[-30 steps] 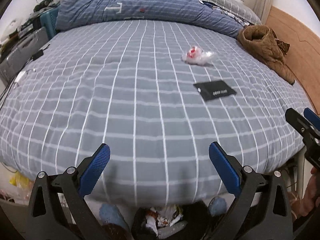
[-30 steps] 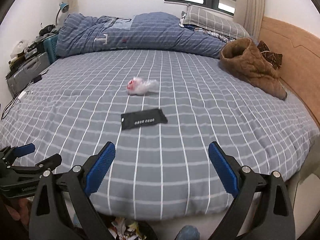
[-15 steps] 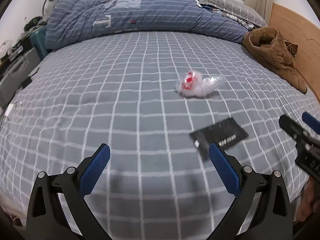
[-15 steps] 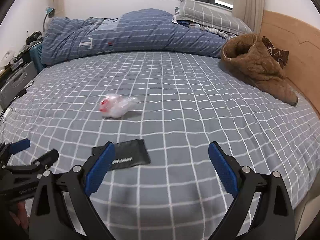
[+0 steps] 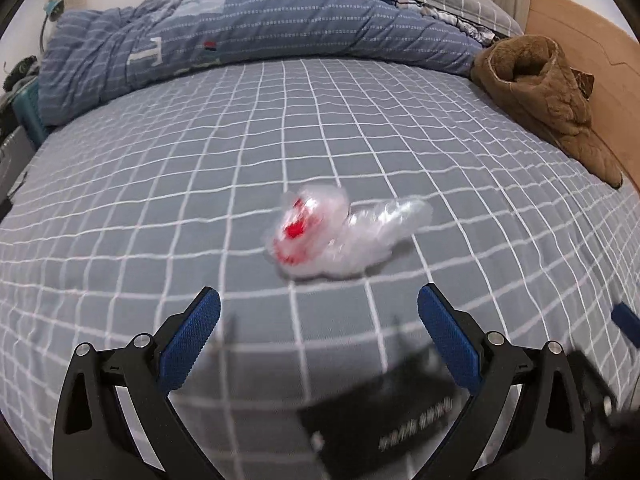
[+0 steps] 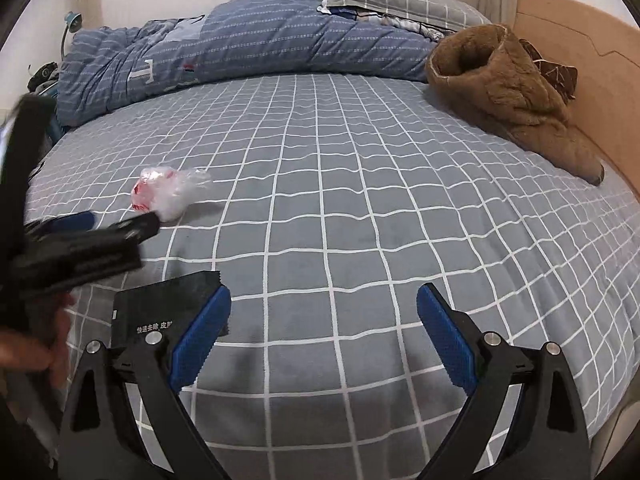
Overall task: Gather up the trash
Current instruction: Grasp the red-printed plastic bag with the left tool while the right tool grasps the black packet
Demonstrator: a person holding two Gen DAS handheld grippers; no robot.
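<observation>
On the checked bed [image 5: 200,208], both grippers' jaws gape empty near a crumpled plastic wrapper [image 5: 344,236] and black packet [image 6: 168,304]

wrapper [image 5: 348,232] – crinkly glossy plastic | packet [image 6: 168,306] – matt black

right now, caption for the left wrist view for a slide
Open left gripper nears a crumpled clear plastic wrapper on the grey checked bedsheet, black sachet lying just below.
</observation>
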